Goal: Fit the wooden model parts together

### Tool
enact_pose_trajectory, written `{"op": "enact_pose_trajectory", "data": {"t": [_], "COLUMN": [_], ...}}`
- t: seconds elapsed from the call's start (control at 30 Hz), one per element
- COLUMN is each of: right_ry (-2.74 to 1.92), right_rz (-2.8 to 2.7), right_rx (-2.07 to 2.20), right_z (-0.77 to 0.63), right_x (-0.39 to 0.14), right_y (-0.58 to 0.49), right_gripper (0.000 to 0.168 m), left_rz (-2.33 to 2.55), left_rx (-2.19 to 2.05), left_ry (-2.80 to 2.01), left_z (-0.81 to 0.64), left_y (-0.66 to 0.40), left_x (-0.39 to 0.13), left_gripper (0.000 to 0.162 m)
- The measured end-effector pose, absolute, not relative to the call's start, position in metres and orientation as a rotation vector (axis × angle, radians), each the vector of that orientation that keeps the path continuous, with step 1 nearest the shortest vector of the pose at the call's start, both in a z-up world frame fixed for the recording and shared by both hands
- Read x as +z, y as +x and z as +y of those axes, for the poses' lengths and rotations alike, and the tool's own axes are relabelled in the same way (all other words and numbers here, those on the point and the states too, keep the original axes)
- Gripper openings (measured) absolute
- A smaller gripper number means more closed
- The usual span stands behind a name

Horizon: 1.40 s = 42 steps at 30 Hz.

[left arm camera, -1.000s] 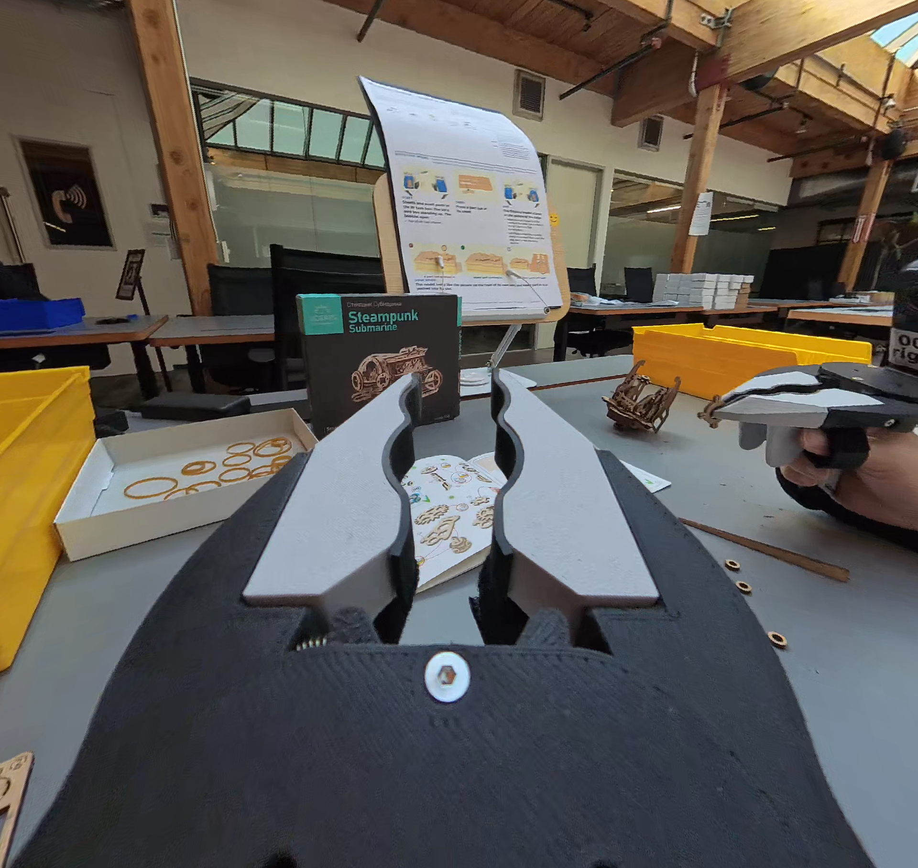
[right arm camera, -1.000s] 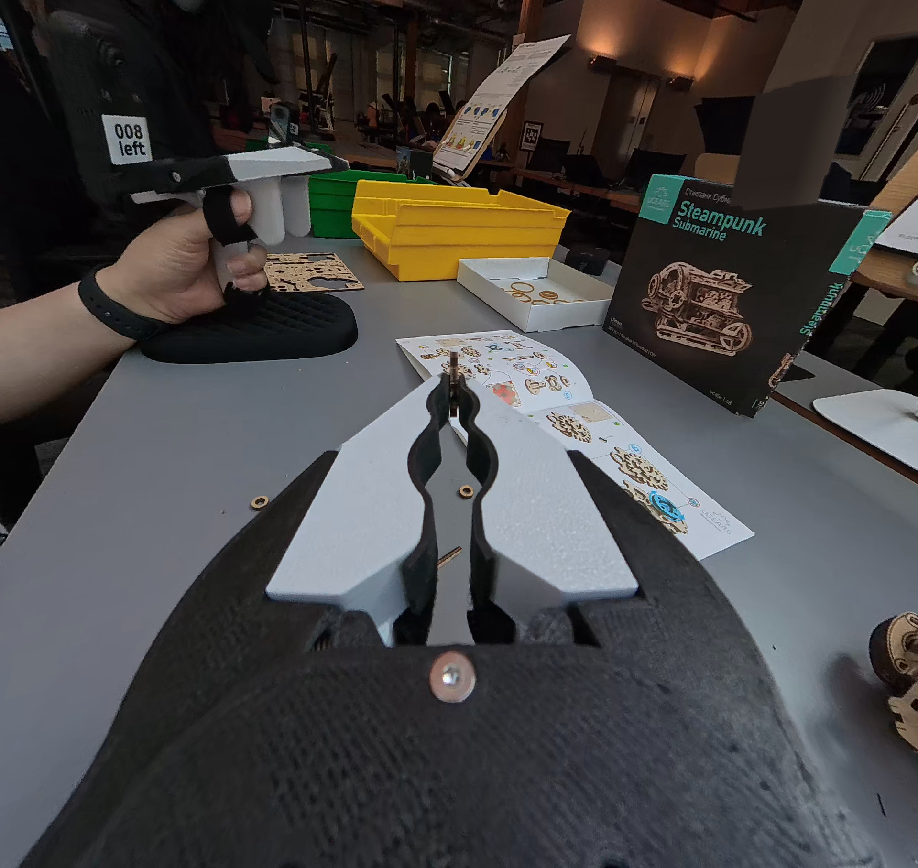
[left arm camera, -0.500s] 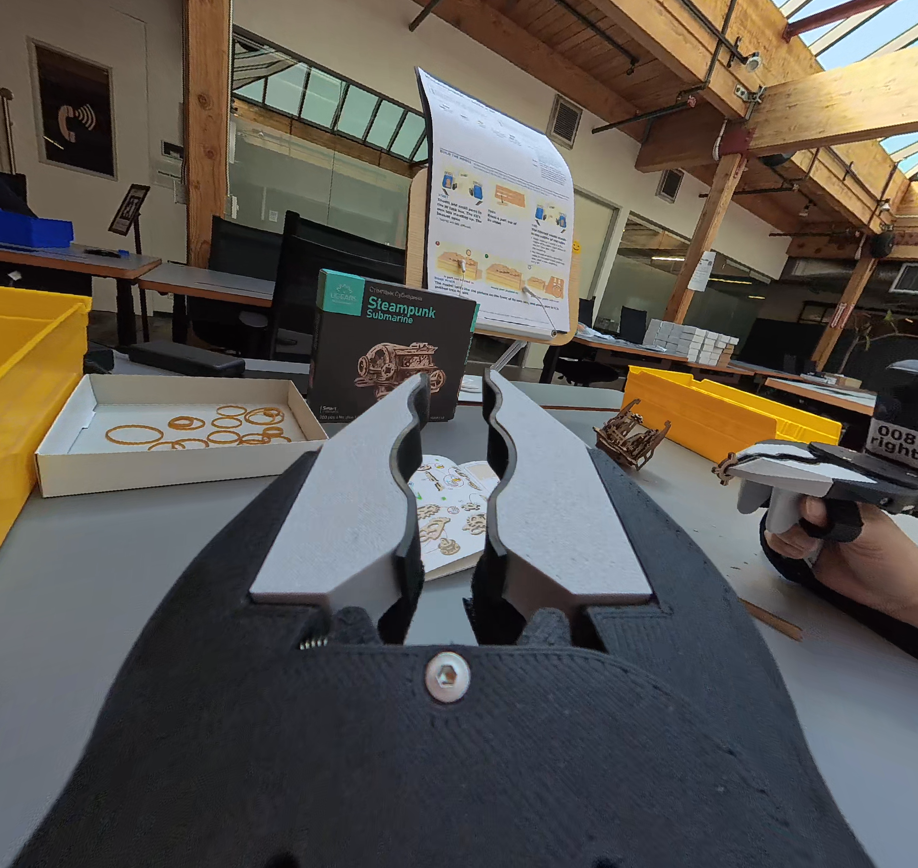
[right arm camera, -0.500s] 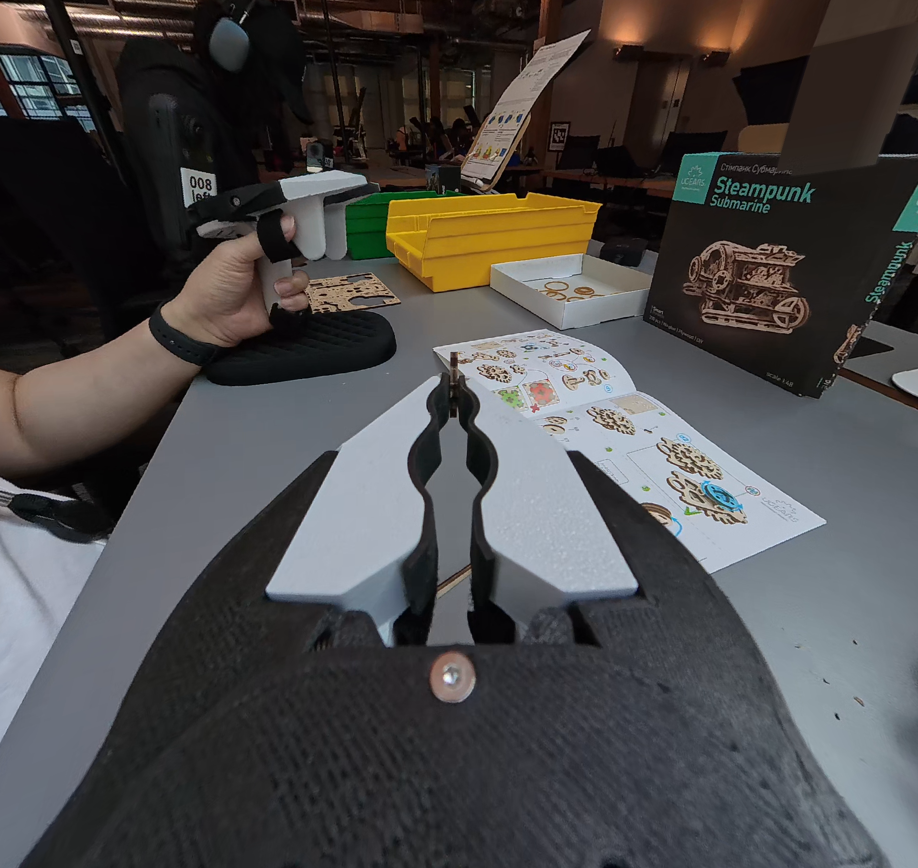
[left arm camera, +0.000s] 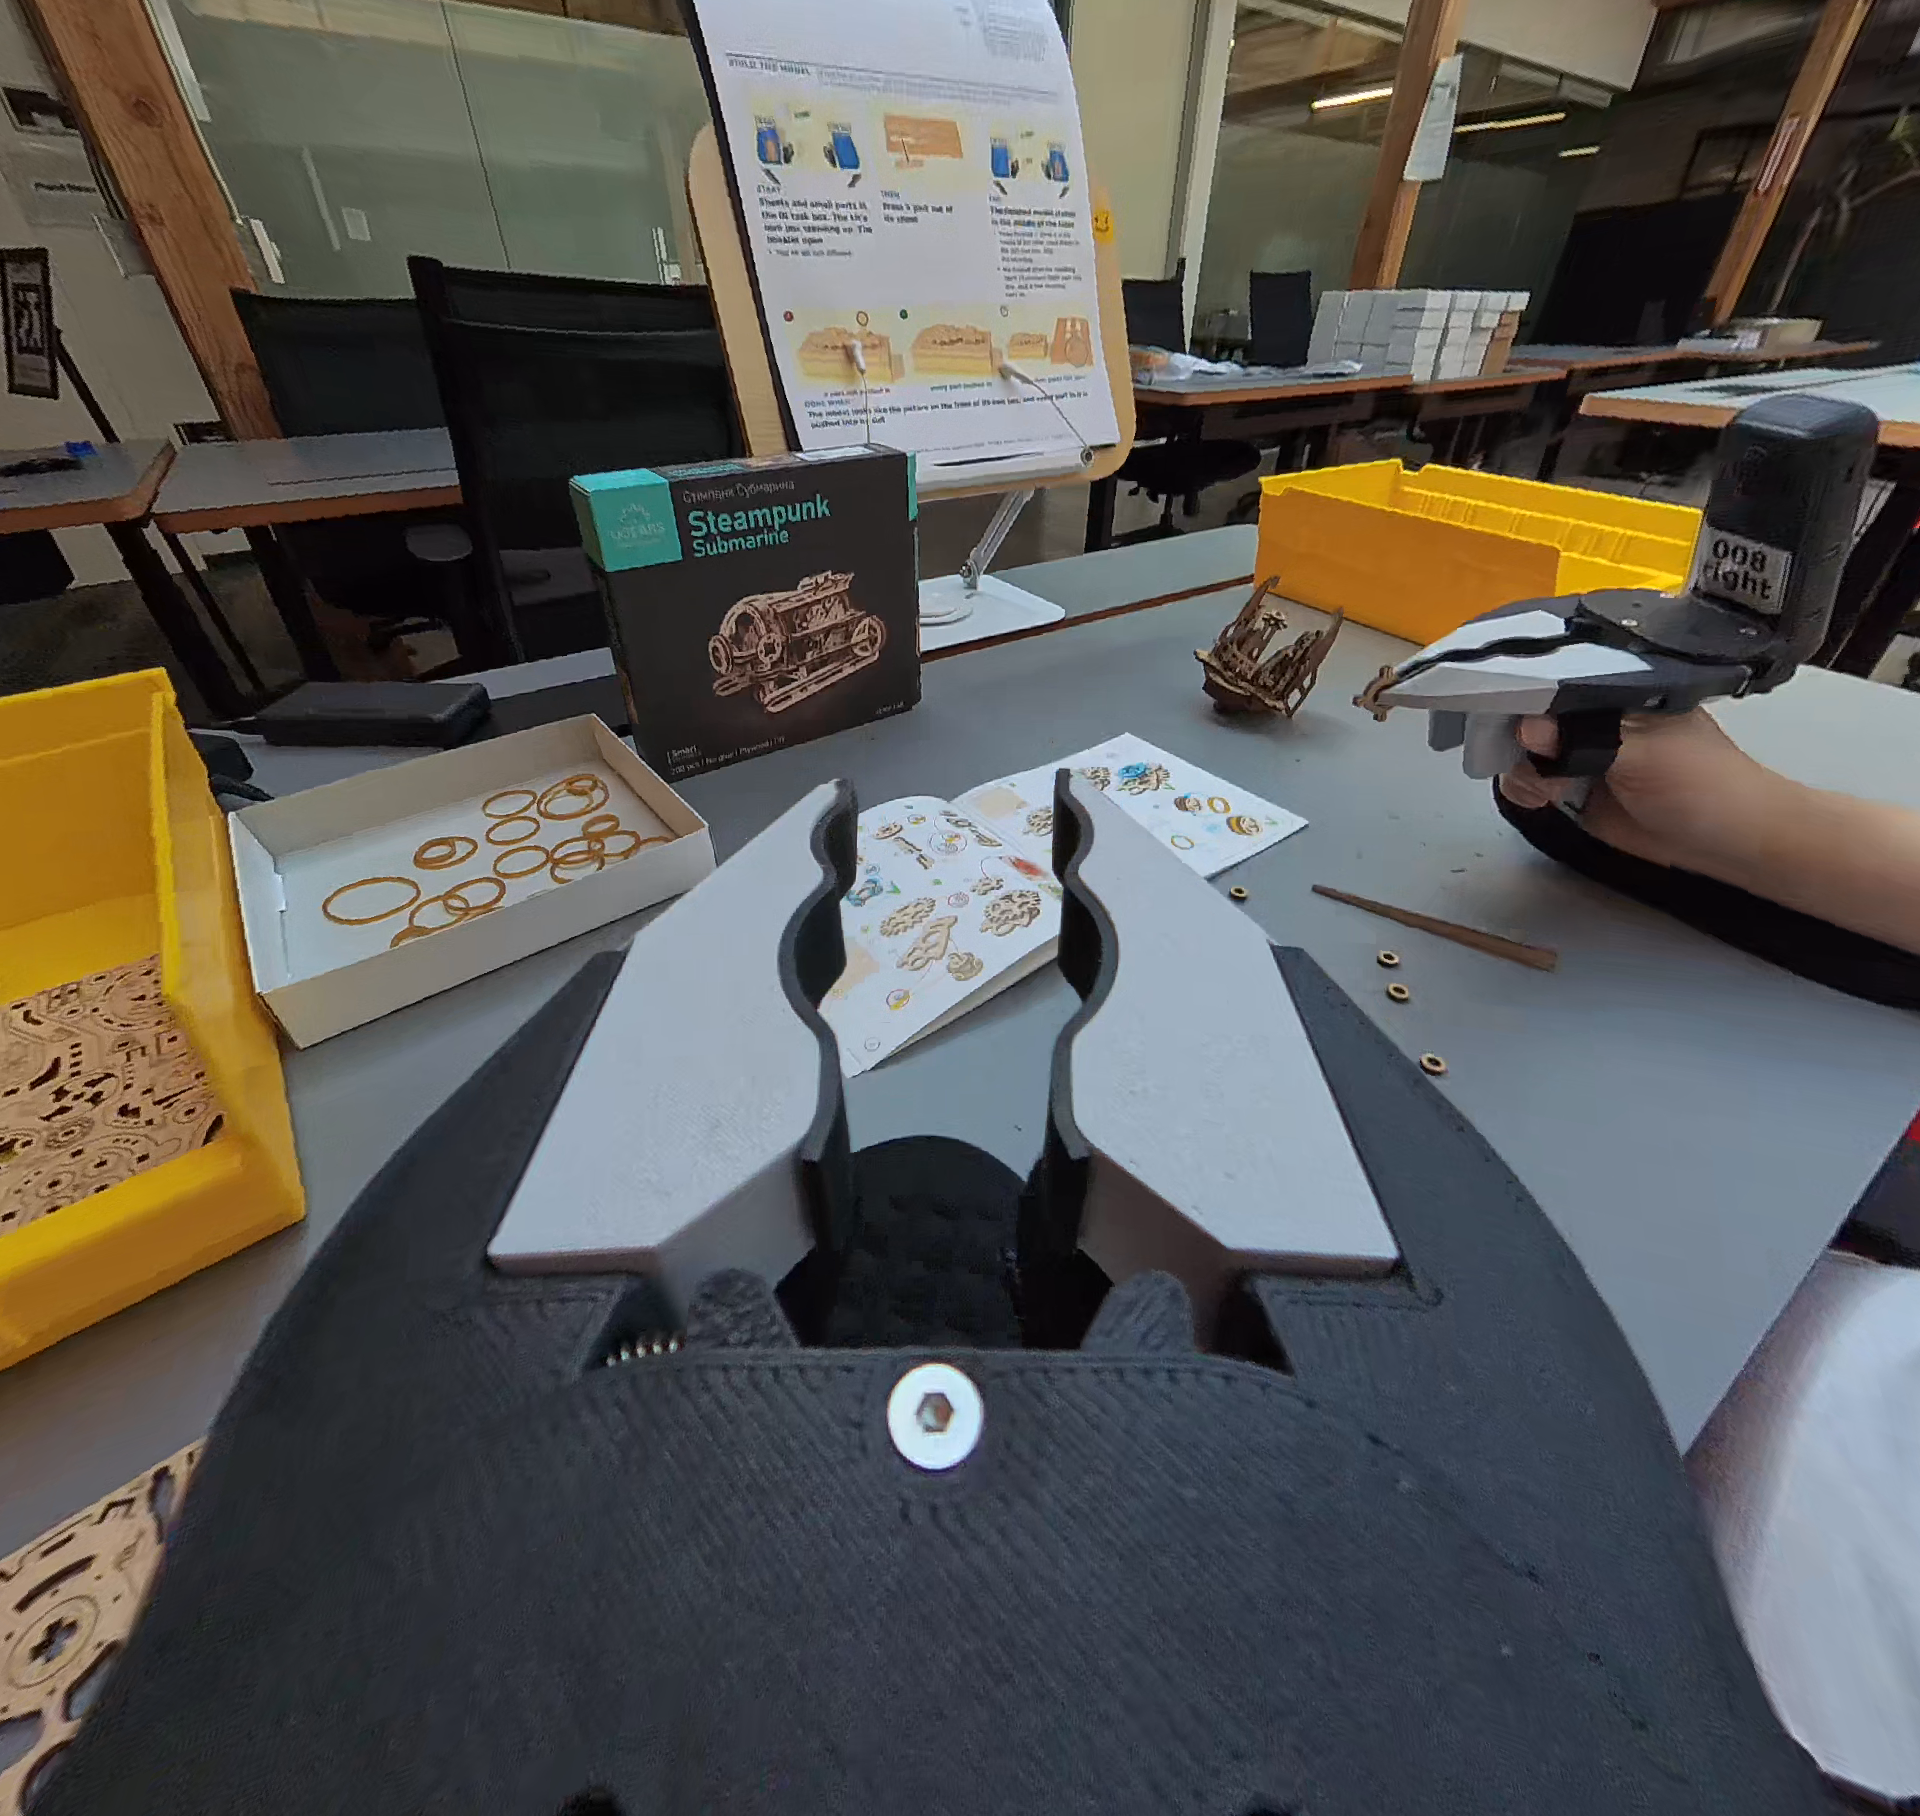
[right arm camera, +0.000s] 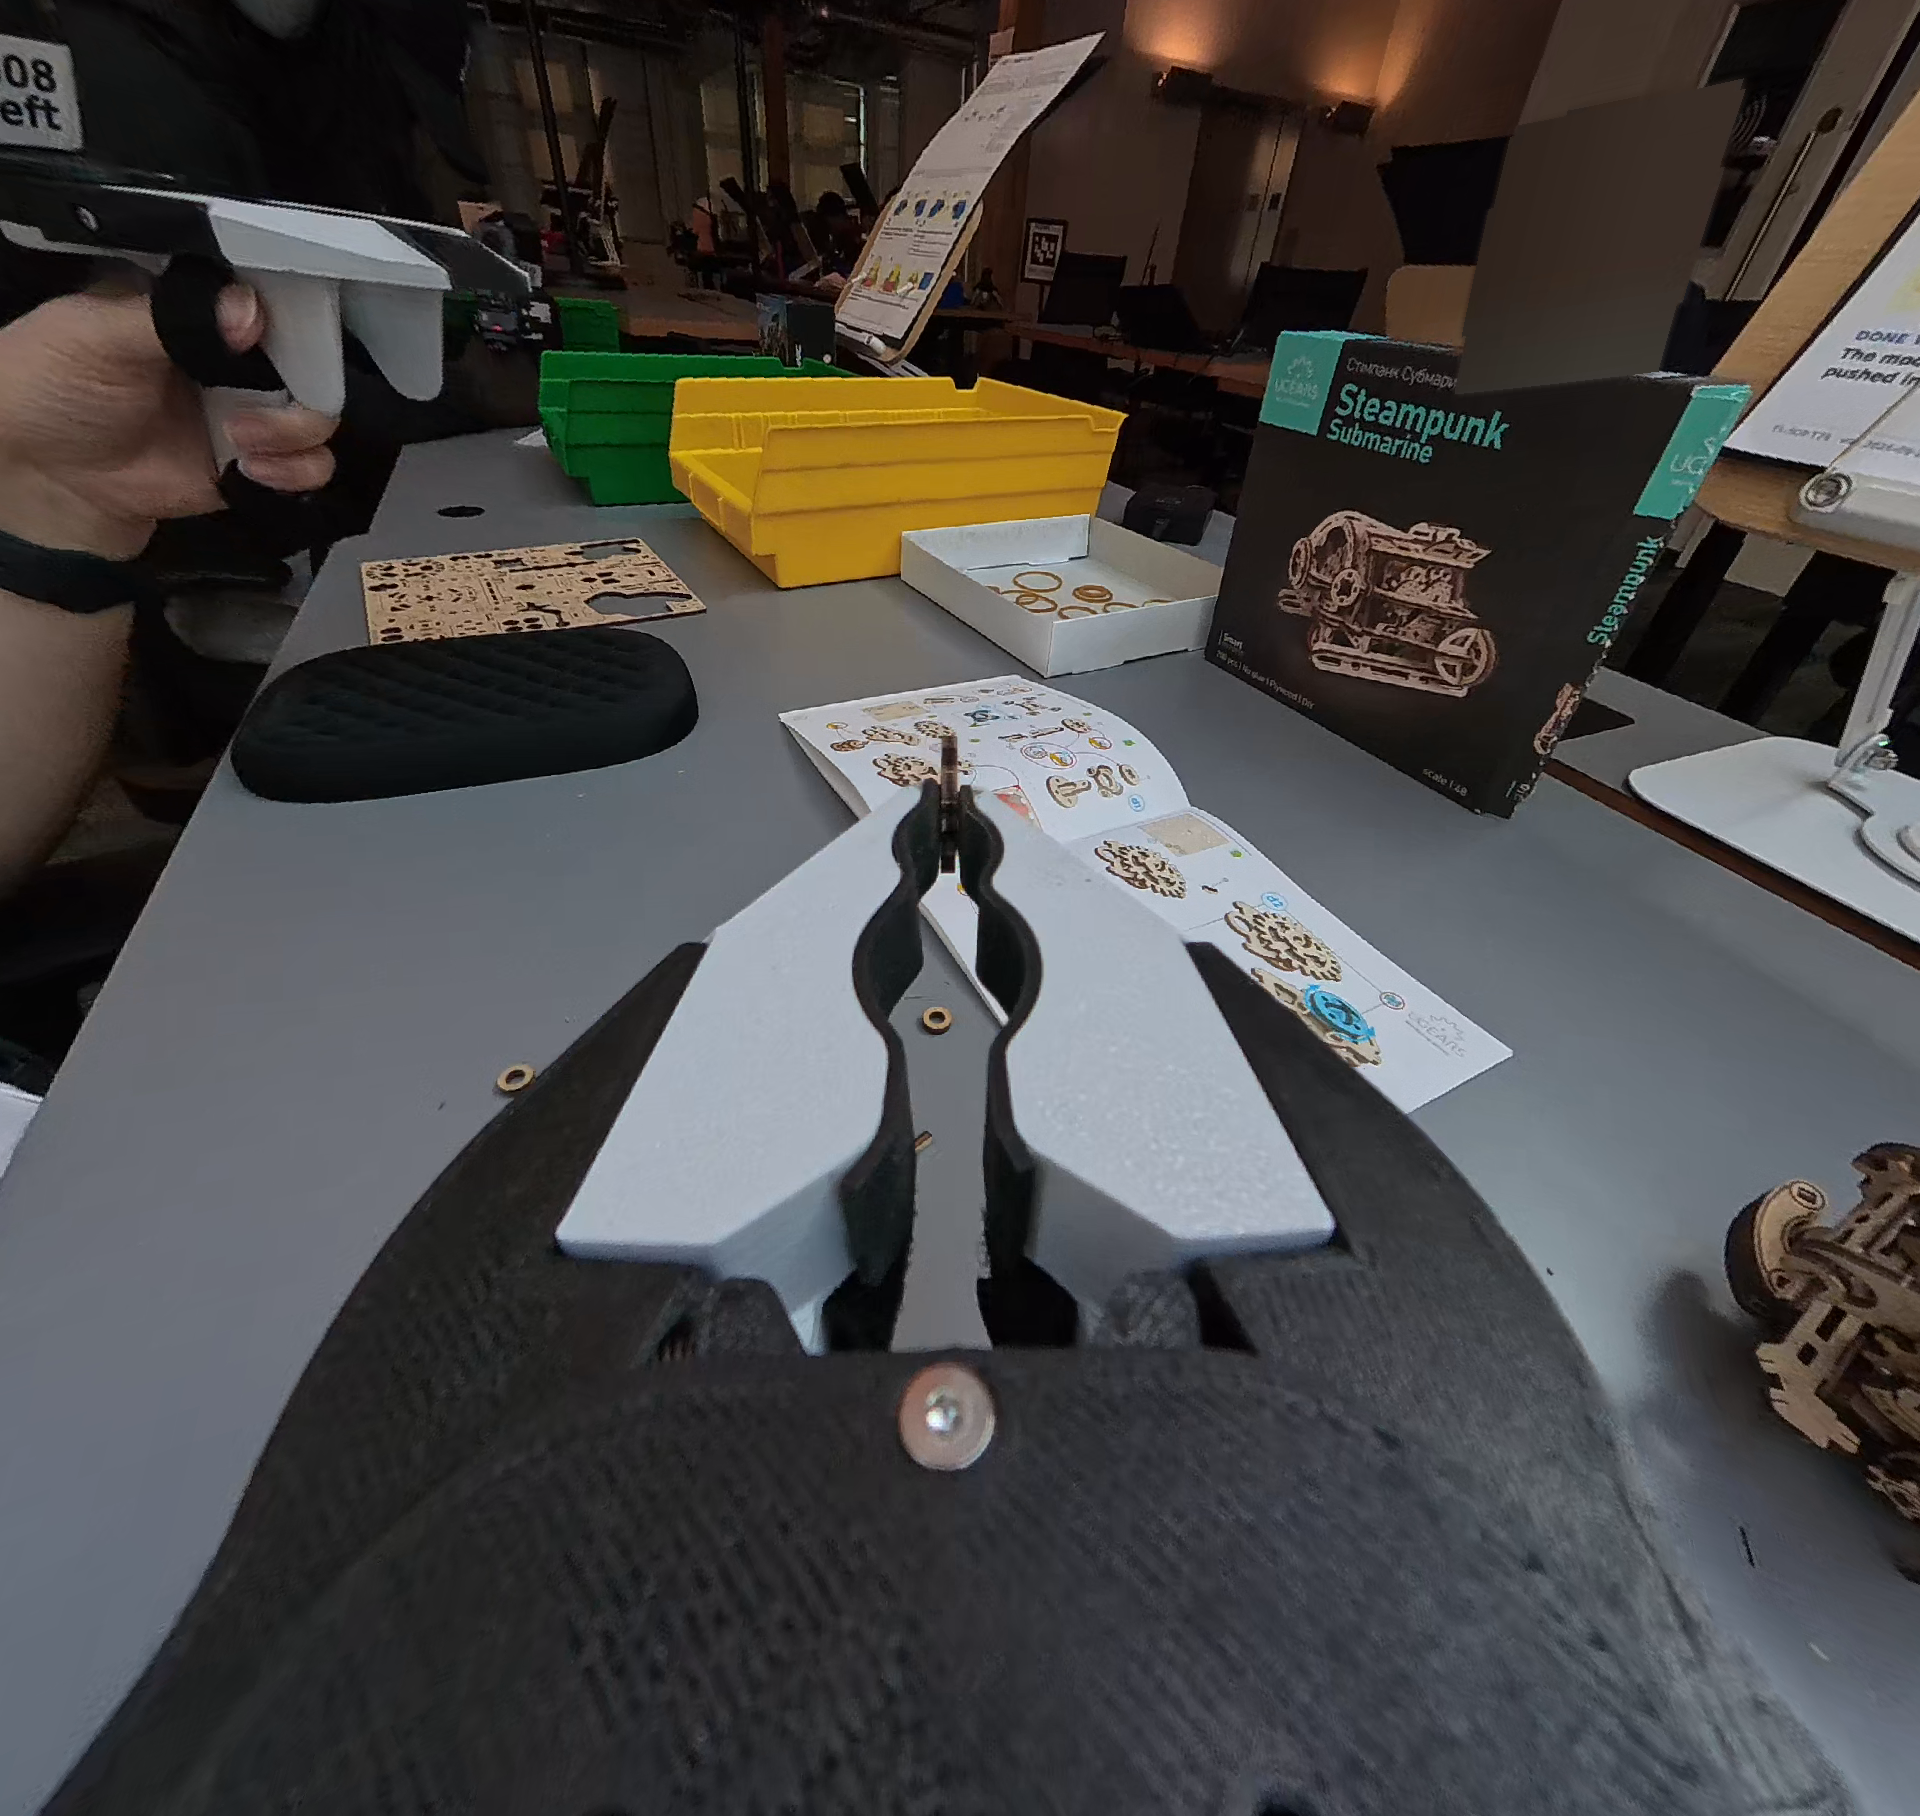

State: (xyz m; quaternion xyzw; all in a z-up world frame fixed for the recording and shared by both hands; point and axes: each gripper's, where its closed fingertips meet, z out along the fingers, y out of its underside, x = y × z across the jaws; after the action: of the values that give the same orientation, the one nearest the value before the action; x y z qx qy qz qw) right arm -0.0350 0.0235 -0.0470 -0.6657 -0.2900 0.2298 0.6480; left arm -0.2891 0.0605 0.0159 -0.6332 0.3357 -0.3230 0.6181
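My right gripper [right arm camera: 943, 798] is shut on a small flat wooden part [right arm camera: 948, 774] that stands on edge between its tips, above the grey table. It also shows in the left wrist view [left arm camera: 1382, 698], held up at the right. My left gripper [left arm camera: 948, 798] is open and empty above the open instruction booklet [left arm camera: 966, 919]. A partly built wooden model [left arm camera: 1262, 660] stands at the back right of the table, apart from both grippers; it shows at the right edge of the right wrist view [right arm camera: 1839, 1319]. A punched wooden sheet [right arm camera: 520, 587] lies flat near the left hand.
The model's dark box [left arm camera: 758, 613] stands behind the booklet. A white tray of rubber bands [left arm camera: 468, 862] and a yellow bin holding wooden sheets [left arm camera: 94, 1070] are at the left. Small wooden rings [left arm camera: 1397, 992] and a thin stick [left arm camera: 1434, 927] lie at the right. A black pad [right arm camera: 468, 706] lies by the sheet. The gap from one gripper's tips to the other's is roughly 25 centimetres.
My left gripper has opened wider and its view has tipped down towards the table. My right gripper stays shut on the wooden part and has shifted slightly.
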Motion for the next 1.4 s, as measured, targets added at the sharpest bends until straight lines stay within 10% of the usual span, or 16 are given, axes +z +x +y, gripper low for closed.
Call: {"op": "enact_pose_trajectory", "data": {"t": [0.57, 1.4], "right_ry": [-1.329, -1.398], "right_rz": [-0.73, -0.636], "right_rx": [0.489, 0.234], "right_z": [0.057, 0.074], "right_x": [0.029, -0.011], "right_y": [-0.028, -0.001], "right_gripper": [0.0, 0.0], "left_rz": [0.581, 0.582], "left_rx": [-0.465, -0.533], "left_ry": [-1.531, -1.437], "left_z": [0.039, 0.019], "left_y": [-0.433, -0.442], "left_x": [0.046, 0.061], "left_gripper": [0.034, 0.032]}}
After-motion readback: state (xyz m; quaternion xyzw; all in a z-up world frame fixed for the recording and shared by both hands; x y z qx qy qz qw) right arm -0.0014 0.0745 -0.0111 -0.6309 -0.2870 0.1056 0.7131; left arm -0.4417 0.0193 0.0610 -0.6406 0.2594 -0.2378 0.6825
